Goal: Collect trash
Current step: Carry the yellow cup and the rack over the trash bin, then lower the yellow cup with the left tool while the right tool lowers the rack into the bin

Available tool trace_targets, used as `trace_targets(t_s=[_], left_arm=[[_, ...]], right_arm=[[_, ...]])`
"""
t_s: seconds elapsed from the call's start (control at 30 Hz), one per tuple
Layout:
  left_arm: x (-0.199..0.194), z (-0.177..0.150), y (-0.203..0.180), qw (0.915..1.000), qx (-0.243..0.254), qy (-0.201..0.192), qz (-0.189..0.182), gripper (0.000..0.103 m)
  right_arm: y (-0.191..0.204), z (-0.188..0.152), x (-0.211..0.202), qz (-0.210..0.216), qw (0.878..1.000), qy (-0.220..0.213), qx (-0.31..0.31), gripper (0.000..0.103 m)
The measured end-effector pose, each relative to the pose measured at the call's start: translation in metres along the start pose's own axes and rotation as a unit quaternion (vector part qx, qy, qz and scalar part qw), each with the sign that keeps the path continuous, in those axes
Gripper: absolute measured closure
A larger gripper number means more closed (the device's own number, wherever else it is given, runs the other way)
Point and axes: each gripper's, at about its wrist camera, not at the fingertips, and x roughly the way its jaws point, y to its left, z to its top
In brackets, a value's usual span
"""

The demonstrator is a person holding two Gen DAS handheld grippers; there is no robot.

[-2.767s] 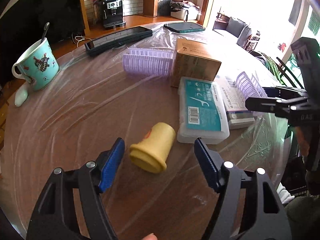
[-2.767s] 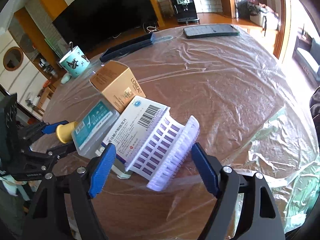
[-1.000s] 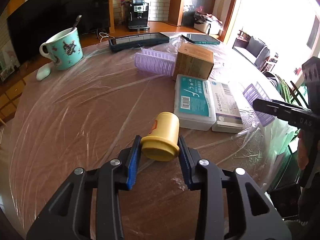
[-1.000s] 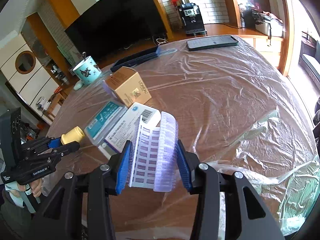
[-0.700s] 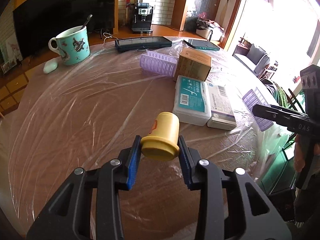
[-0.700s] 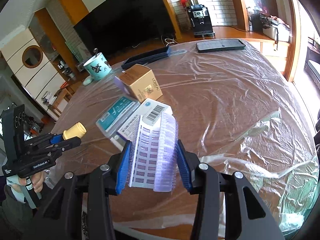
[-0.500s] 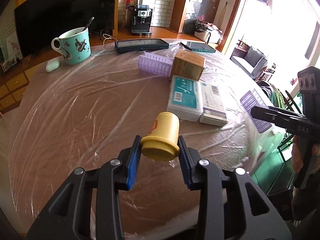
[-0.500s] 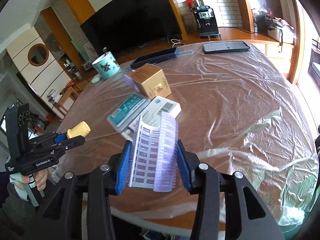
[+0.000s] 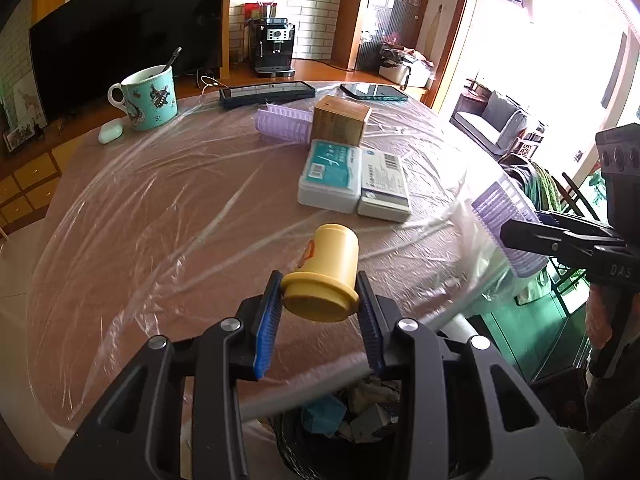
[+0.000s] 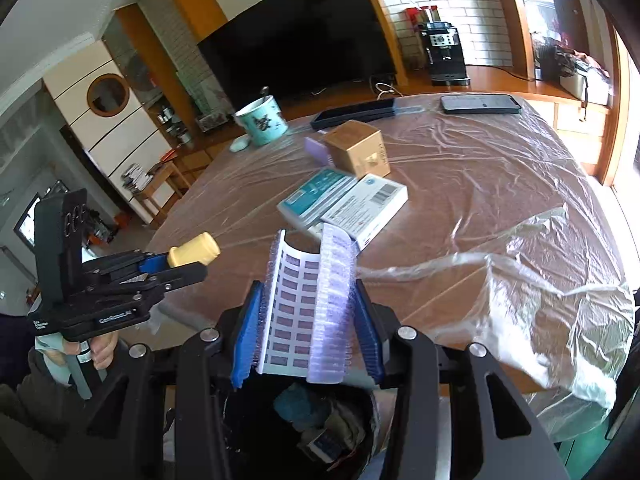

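While both loads hang past the table's (image 9: 168, 216) near edge:
Left gripper (image 9: 319, 307): clamps yellow cup (image 9: 325, 273).
Right gripper (image 10: 306, 328): clamps purple tray (image 10: 308, 304).
Advice: centre over bin (image 10: 256, 424), then release.

Home living room. Large dark TV (image 9: 120, 36) upper left on a low wooden sideboard (image 9: 28, 176); white brick wall behind. Coffee machine (image 9: 274, 50) top centre. Sofa (image 9: 496, 120) by the bright window, right edge. Round table (image 9: 160, 240) under plastic film, patterned mug (image 9: 150, 98) and phones (image 9: 374, 92) on it.
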Motion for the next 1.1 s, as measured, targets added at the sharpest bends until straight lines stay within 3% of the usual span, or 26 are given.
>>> trace_targets(t_s=[0.43, 1.1], left_arm=[[-0.021, -0.029, -0.027, 0.9995, 0.023, 0.001, -0.020, 0.065], [-0.026, -0.072, -0.049, 0.9965, 0.051, 0.048, -0.046, 0.065]], right_arm=[[0.019, -0.031, -0.011, 0.020, 0.999, 0.023, -0.022, 0.060], [0.031, -0.070, -0.005, 0.036, 0.996, 0.070, -0.040, 0.060]])
